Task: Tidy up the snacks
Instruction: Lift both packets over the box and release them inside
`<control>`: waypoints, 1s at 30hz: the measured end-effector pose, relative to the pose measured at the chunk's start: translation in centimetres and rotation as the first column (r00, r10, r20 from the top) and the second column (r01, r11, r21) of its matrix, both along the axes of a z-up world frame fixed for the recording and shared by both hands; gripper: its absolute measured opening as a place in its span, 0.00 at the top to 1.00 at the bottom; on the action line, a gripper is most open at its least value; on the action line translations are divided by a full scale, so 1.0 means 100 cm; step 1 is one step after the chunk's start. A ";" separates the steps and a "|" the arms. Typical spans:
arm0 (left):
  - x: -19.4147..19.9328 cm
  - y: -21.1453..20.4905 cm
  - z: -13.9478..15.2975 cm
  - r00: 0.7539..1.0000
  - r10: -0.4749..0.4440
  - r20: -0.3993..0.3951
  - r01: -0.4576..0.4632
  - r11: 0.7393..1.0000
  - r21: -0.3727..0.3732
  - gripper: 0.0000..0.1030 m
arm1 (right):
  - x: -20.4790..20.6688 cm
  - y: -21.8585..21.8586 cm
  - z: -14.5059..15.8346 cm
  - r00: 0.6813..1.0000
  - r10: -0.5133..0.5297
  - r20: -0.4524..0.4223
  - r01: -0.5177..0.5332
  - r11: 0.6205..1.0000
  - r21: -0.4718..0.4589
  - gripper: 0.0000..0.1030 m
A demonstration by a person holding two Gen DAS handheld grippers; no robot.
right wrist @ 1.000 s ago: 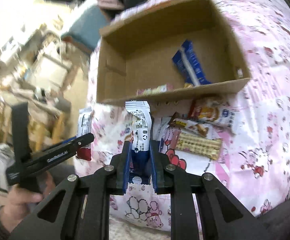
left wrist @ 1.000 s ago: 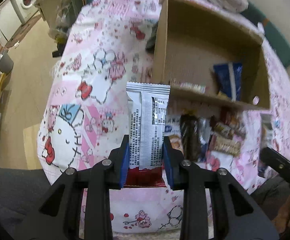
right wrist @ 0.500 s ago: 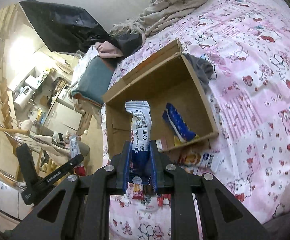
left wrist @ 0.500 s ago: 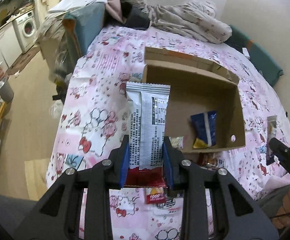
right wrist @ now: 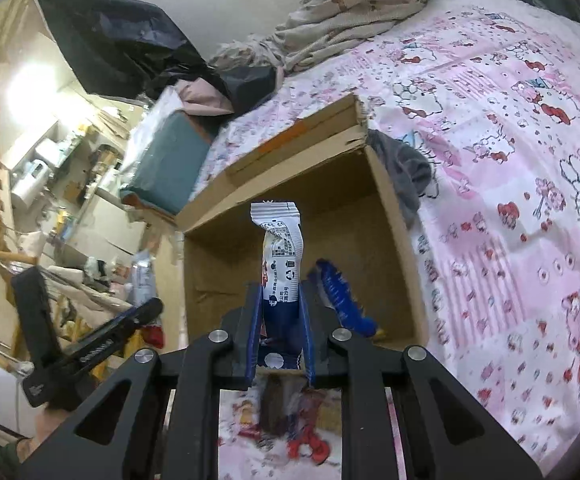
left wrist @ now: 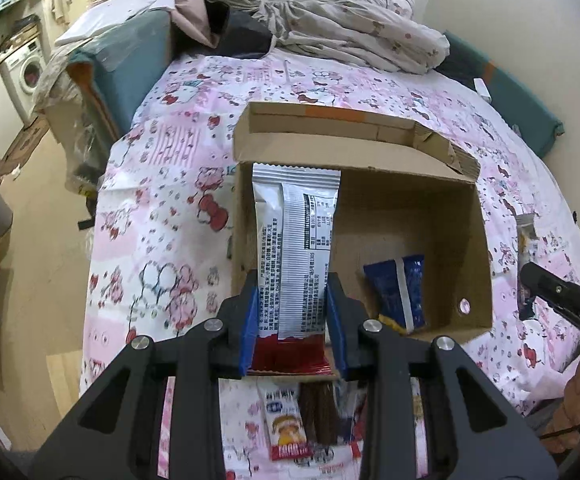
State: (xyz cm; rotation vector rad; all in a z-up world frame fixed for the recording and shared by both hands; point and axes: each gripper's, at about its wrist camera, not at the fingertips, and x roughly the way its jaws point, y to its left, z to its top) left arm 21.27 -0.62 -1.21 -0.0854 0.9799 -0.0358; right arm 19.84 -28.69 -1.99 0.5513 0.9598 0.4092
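Left claw (left wrist: 292,316): pressed onto a flat silver-and-red foil snack packet with printed text (left wrist: 296,248), which stands upright between the blue pads.
Right claw (right wrist: 280,332): pinched on a narrow white-and-navy snack sachet (right wrist: 280,256), its crimped top bent slightly.
What has changed: a second ago both claws were low over the loose snacks at the box's near wall; since then both have been lifted and drawn back, so the open brown cardboard box (left wrist: 470,248) is now seen from above, with the two packets poised in front of its mouth.
Box contents: a dark blue foil snack bag (left wrist: 396,296) lies on the floor of the box; something yellow shows at its lower end, possibly another wrapper.
Still outside: several wrapped snacks (left wrist: 306,420) lie on the pink cartoon-print bedsheet (left wrist: 150,216) just before the box.
Meaning for the task: both packets are judged lifted clear and ready to be dropped in; the sorting is only partly done.
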 end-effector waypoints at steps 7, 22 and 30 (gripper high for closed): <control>0.031 -0.008 -0.027 0.999 -0.010 -0.031 0.010 1.000 0.012 0.74 | 0.029 0.000 -0.028 0.999 -0.021 -0.048 0.018 0.998 -0.066 0.82; 0.041 -0.019 -0.059 0.998 -0.054 -0.036 0.055 0.998 0.022 0.74 | 0.035 0.010 -0.053 0.994 0.006 -0.106 -0.022 0.989 -0.146 0.81; 0.041 -0.019 -0.058 0.998 -0.053 -0.029 0.054 0.998 0.022 0.73 | 0.036 0.009 -0.056 0.992 0.000 -0.124 -0.017 0.991 -0.131 0.79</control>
